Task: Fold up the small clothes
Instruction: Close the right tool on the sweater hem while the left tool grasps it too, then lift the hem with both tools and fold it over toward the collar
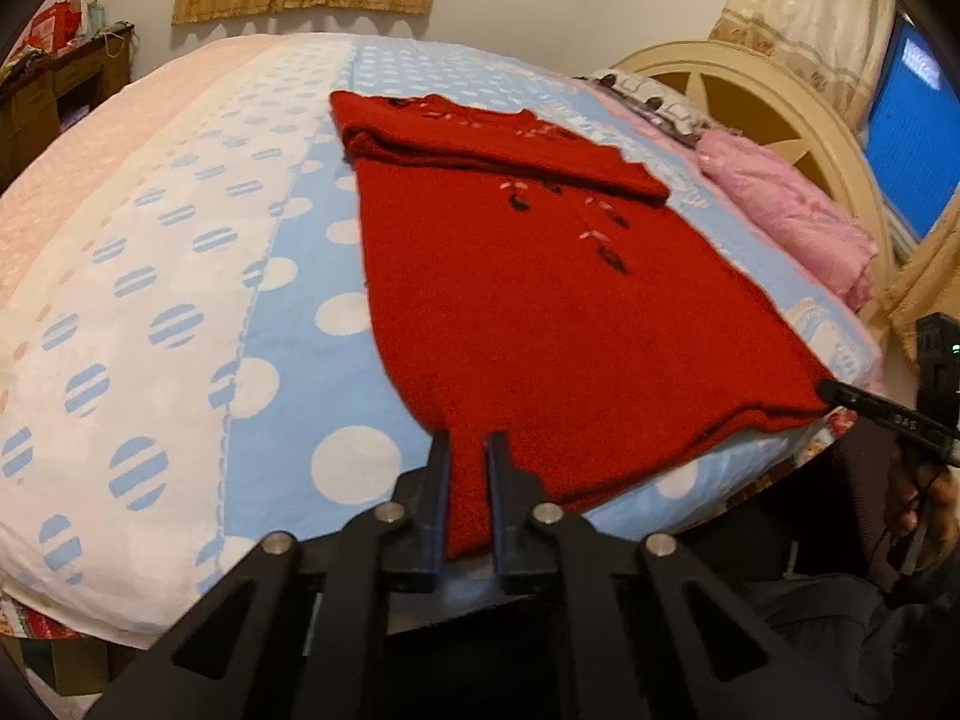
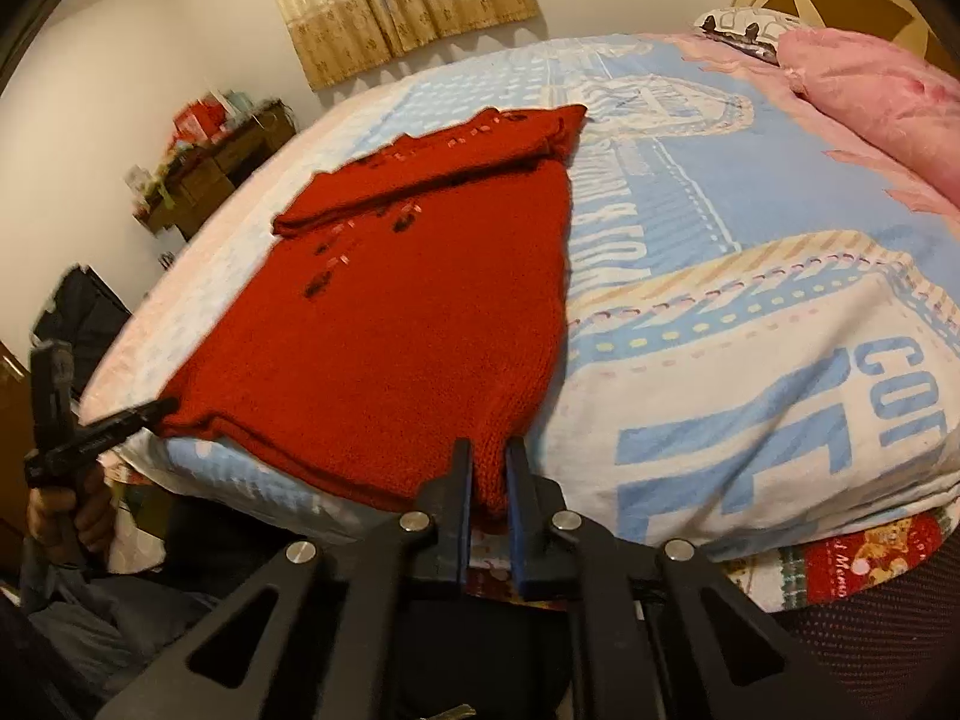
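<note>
A red knitted sweater (image 1: 540, 312) (image 2: 390, 330) lies flat on the bed, its far end folded over into a thick band with small pink and dark decorations. Its near hem hangs at the bed's front edge. My left gripper (image 1: 468, 450) is shut on the hem's left corner, red knit pinched between its blue pads. My right gripper (image 2: 489, 456) is shut on the hem's right corner in the same way. Each gripper also shows from the side in the other view: the right gripper (image 1: 840, 393) and the left gripper (image 2: 159, 408), tips at the hem's corners.
The bed carries a blue, white and pink spotted and lettered cover (image 1: 180, 276) (image 2: 750, 312). A pink pillow (image 1: 792, 210) (image 2: 870, 84) lies by the cream headboard (image 1: 750, 84). A dark wooden cabinet (image 2: 210, 174) with clutter stands by the far wall. A person's hand (image 2: 72, 516) holds the left gripper's handle.
</note>
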`<state>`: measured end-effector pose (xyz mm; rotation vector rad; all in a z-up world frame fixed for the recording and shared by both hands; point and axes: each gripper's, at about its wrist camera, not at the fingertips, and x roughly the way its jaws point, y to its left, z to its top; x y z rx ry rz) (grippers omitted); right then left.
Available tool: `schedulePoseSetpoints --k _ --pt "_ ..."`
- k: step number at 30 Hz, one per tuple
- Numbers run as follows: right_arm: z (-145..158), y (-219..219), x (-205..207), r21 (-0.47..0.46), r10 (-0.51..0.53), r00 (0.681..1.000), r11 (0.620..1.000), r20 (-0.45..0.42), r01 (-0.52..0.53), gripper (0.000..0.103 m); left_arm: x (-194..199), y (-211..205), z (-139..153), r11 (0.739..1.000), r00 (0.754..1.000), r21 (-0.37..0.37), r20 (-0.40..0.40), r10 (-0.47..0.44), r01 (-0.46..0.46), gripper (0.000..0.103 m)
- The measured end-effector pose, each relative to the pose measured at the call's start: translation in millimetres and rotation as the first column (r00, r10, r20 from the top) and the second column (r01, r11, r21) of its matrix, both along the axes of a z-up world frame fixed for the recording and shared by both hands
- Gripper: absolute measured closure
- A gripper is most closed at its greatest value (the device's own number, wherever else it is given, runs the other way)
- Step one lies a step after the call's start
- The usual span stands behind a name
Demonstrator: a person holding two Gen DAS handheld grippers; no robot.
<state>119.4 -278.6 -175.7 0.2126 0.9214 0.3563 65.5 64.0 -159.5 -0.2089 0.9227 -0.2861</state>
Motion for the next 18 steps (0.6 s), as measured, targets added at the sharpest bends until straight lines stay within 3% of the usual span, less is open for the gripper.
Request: schedulePoseSetpoints --k 3,10,18 --pt "9 -6 -1 0.055 -0.01 0.999 0.998 0.036 0.008 0.095 -3 8 12 0.997 0.999 -0.073 0.053 0.002 0.002 0.094" --pt "35 -9 10 0.109 -0.031 0.994 0.994 0.105 0.02 0.095 9 19 32 0.99 0.995 -0.141 0.104 0.012 0.003 0.094" --pt "76 -3 52 0.106 -0.07 0.974 0.993 0.215 0.048 0.095 44 20 64 0.993 0.985 -0.12 0.17 0.014 0.007 0.094"
